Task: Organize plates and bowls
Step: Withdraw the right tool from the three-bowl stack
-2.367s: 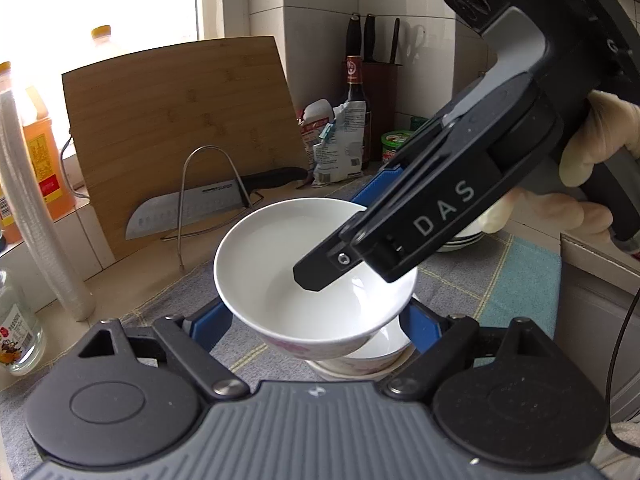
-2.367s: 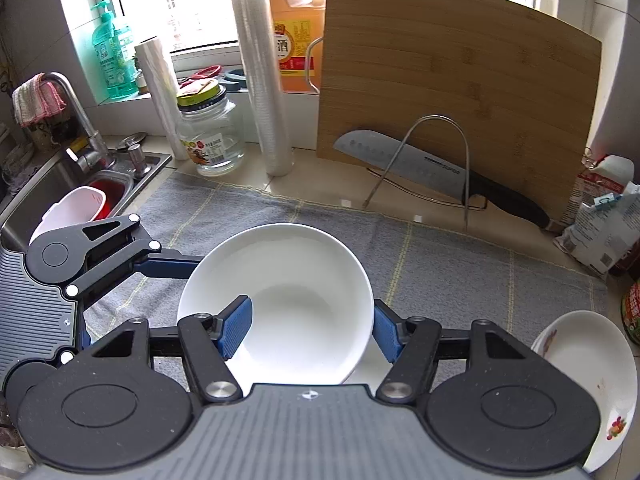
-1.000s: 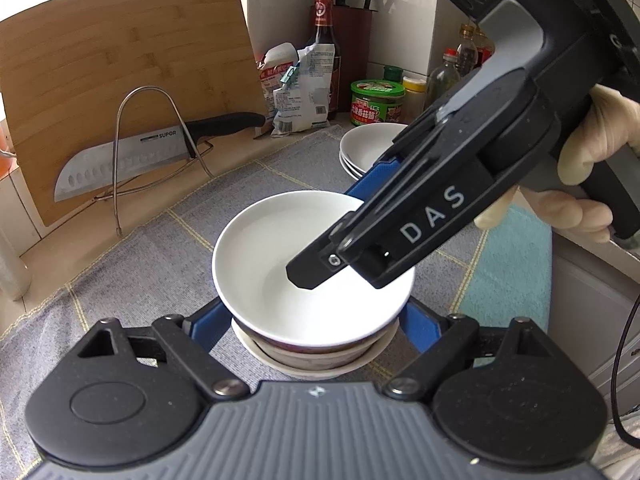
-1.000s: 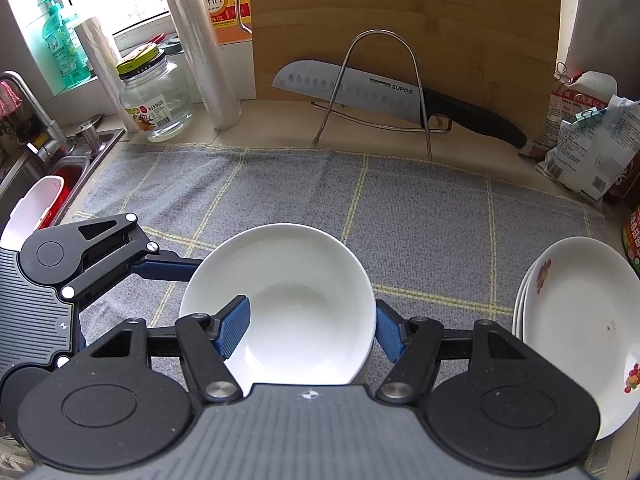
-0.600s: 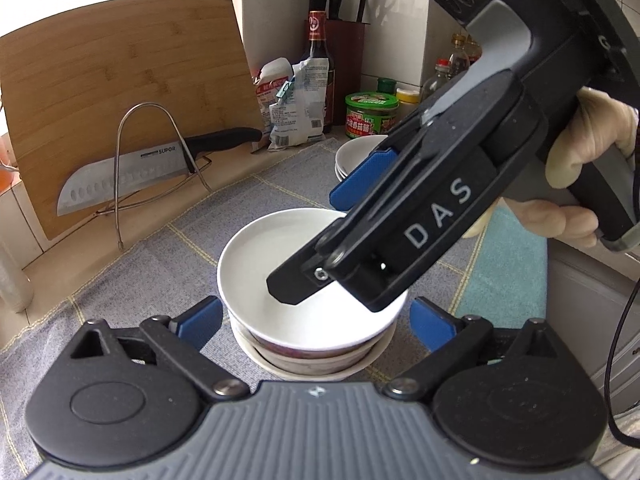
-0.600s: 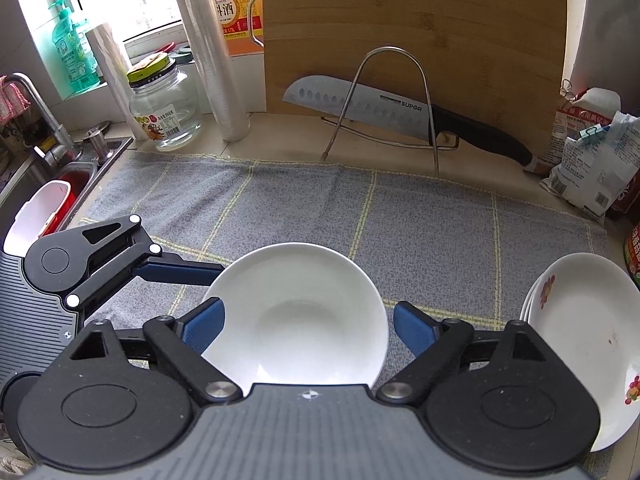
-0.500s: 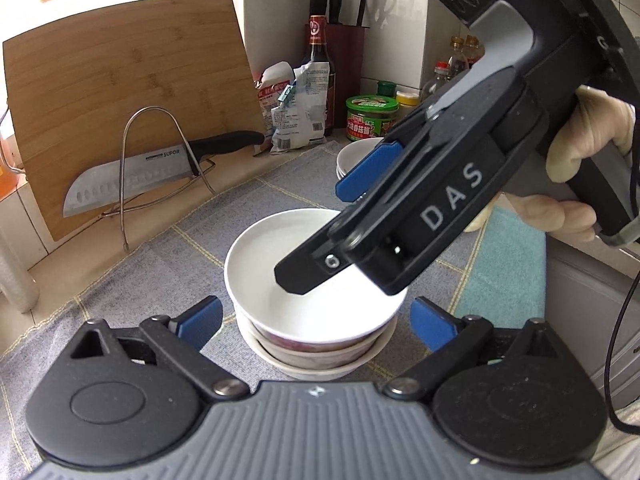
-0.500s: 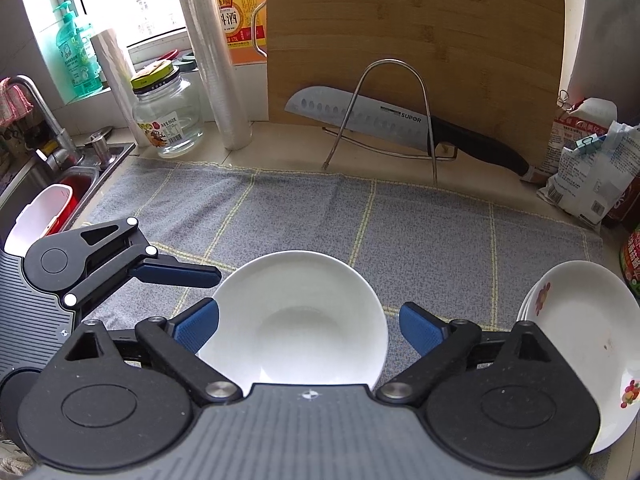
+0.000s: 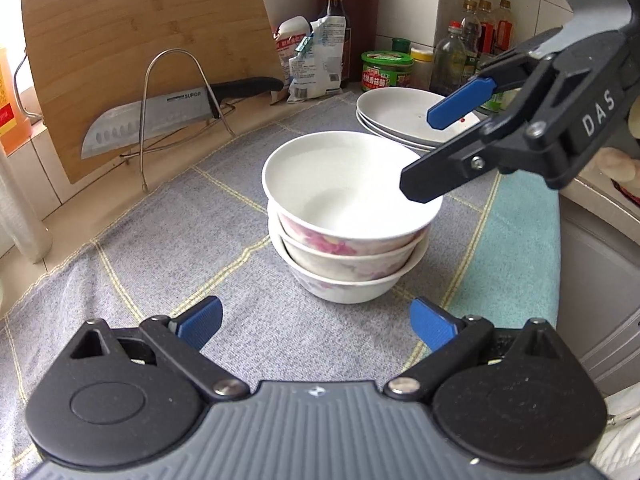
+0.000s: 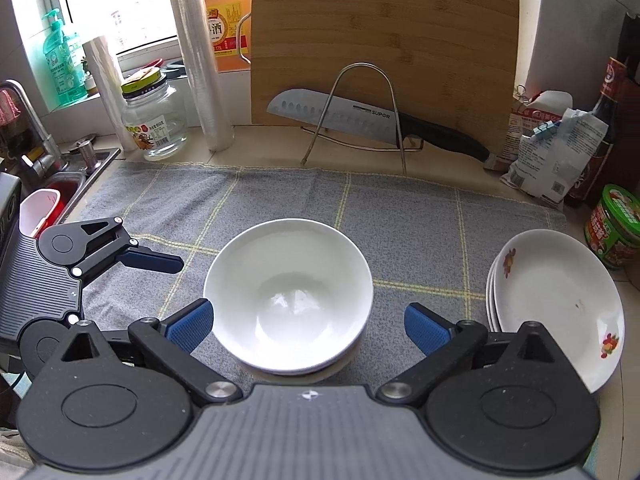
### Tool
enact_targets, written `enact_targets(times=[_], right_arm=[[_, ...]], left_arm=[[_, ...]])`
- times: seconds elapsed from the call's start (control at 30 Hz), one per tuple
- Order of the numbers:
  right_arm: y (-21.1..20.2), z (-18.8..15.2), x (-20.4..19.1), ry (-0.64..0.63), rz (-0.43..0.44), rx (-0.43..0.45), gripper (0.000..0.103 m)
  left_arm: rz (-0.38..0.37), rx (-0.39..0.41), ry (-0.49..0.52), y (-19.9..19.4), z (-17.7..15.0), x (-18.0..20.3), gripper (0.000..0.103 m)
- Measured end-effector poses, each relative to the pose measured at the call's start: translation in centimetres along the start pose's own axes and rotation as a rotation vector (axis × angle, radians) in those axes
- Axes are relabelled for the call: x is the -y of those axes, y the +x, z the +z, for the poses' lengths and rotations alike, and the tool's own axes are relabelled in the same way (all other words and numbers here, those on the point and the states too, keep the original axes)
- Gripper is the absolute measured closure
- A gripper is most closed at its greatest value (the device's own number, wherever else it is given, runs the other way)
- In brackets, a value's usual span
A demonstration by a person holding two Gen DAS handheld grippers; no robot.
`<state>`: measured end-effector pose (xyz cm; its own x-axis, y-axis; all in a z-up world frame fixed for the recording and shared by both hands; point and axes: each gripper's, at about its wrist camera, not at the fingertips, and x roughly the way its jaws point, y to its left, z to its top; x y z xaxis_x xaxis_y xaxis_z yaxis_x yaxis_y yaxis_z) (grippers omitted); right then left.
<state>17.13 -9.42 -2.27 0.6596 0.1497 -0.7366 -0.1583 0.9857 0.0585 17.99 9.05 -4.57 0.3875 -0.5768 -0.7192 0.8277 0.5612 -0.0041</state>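
Three white bowls with pink flowers outside stand nested in a stack point(image 9: 352, 216) on the grey cloth. The top bowl point(image 10: 288, 292) rests free on it. My left gripper point(image 9: 316, 320) is open, its blue pads short of the stack and touching nothing. My right gripper point(image 10: 308, 328) has its jaws opening; the top bowl's near rim lies between the pads, which stand clear of it. In the left wrist view the right gripper point(image 9: 440, 148) hovers over the stack's right rim. A stack of white plates point(image 10: 560, 300) sits to the right of the bowls.
A bamboo cutting board point(image 10: 384, 48) leans on the back wall, with a knife point(image 10: 360, 114) on a wire stand in front. Bags, bottles and a green tin point(image 10: 612, 228) crowd the right corner. A jar, film rolls and a sink point(image 10: 60, 184) are at the left.
Both grippers opened and let go of the top bowl, which now sits on the stack. Both have drawn back from it, so the whole stack shows.
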Motion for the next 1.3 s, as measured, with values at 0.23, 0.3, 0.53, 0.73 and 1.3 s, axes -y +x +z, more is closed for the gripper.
enact_targets(times=[0.23, 0.3, 0.53, 0.73, 1.3], right_arm=[[-0.5, -2.3, -0.7, 0.053, -0.077, -0.017, 0.0], [-0.2, -3.2, -0.7, 0.056, -0.101, -0.032, 0.0], [1.9, -5.2, -0.1, 0.046, -0.101, -0.076, 0.0], [4.9, -5.8, 2.0, -0.008, -0.047, -0.129, 0.0], [7.8, -5.5, 4.1, -0.315, 0.138, -0.107, 0.0]], left_arm=[[-0.05, -0.001, 0.019, 0.3, -0.7, 0.0, 0.003], [-0.053, -0.004, 0.02, 0.4, -0.9, 0.1, 0.003], [-0.015, -0.031, -0.023, 1.3, -1.1, 0.4, 0.003], [0.047, -0.072, -0.11, 2.6, -1.4, 1.8, 0.003], [0.237, -0.133, -0.261, 4.9, -1.9, 5.1, 0.001]])
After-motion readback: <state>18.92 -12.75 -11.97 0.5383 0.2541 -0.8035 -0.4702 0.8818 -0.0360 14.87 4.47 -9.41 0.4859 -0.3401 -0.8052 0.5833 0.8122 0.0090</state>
